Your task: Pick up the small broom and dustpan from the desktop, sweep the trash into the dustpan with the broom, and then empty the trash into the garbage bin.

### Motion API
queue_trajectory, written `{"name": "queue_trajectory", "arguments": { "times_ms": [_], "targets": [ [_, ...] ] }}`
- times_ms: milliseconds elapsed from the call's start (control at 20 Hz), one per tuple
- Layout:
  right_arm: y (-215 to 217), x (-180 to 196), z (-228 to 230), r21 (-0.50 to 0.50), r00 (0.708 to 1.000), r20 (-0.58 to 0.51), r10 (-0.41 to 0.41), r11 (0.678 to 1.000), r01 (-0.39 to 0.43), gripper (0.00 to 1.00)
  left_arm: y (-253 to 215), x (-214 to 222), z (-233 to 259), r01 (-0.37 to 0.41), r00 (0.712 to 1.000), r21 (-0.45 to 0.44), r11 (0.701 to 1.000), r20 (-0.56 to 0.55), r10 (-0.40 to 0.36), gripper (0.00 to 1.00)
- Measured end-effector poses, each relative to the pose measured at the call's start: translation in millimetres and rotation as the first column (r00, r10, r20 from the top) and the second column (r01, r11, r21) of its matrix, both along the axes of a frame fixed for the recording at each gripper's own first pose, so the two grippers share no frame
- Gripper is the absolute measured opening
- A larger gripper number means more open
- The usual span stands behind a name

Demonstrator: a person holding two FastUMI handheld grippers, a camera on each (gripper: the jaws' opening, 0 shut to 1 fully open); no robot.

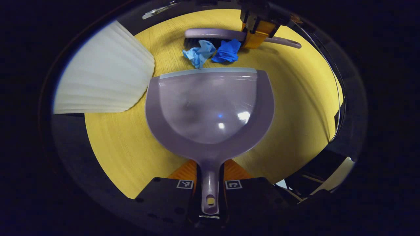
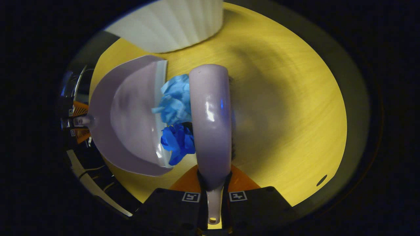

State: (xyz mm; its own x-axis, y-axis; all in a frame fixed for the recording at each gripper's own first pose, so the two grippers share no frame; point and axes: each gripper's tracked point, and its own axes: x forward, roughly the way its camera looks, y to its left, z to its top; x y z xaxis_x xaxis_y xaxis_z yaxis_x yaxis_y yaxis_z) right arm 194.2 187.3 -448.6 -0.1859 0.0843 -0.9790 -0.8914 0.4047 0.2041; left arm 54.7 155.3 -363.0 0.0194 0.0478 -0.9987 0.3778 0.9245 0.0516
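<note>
Left gripper view: left tool [image 1: 210, 183] clamps the dustpan [image 1: 210, 111] handle; pan empty, lip on the worktop [image 1: 295, 108] beside two blue wads [image 1: 213, 52]. Right gripper view: right tool [image 2: 215, 191] clamps the broom [image 2: 211, 121], bristles against the wads. White bin [image 2: 174, 23] beyond.

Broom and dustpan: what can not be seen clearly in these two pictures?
- Broom bristles: right gripper view, hidden under the broom's own back; left gripper view, mostly behind the blue trash.
- White ribbed bin: its opening is cut off in both views.
- Dustpan lip: contact with the table cannot be judged.
</note>
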Motion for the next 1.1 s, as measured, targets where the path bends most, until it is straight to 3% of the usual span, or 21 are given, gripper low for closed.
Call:
{"name": "queue_trajectory", "arguments": {
  "times_ms": [150, 250, 450, 700, 850, 1000, 1100],
  "targets": [
    [2.3, -7.7, 11.2, 0.015, 0.990, -0.082, 0.111, 0.994, -0.111, 0.17, 0.7, -0.9, -2.3, 0.000, 1.000, -0.019, 1.000, 0.001, 0.000, 0.19],
    [3.8, -9.4, 11.8, 0.036, 0.984, -0.134, 0.117, 0.993, -0.113, 0.17, 1.6, 0.2, -0.6, 0.023, 1.000, -0.019, 1.000, 0.021, -0.023, 0.18],
    [7.3, -13.2, 24.5, 0.099, 0.965, -0.253, 0.073, 0.994, -0.050, 0.17, 2.0, -0.4, -3.5, 0.029, 0.998, -0.017, 0.999, 0.051, -0.028, 0.18],
    [15.3, -10.7, 44.9, 0.178, 0.963, -0.266, -0.045, 0.979, 0.095, 0.17, -0.4, 4.7, -1.9, 0.024, 0.992, -0.022, 0.999, 0.124, -0.021, 0.19],
    [19.8, 5.4, 72.0, 0.263, 0.957, -0.257, -0.137, 0.943, 0.206, 0.17, -4.0, 10.1, -6.1, 0.010, 0.981, -0.056, 0.998, 0.192, 0.001, 0.18],
    [9.9, 29.7, 107.9, 0.362, 0.932, -0.260, -0.251, 0.870, 0.335, 0.17, -10.8, 19.0, -4.9, -0.001, 0.959, -0.090, 0.996, 0.282, 0.026, 0.19],
    [-8.7, 46.5, 128.3, 0.419, 0.923, -0.238, -0.301, 0.826, 0.377, 0.17, -17.5, 17.5, -1.3, -0.015, 0.938, -0.135, 0.991, 0.340, 0.061, 0.18]
  ]
}}
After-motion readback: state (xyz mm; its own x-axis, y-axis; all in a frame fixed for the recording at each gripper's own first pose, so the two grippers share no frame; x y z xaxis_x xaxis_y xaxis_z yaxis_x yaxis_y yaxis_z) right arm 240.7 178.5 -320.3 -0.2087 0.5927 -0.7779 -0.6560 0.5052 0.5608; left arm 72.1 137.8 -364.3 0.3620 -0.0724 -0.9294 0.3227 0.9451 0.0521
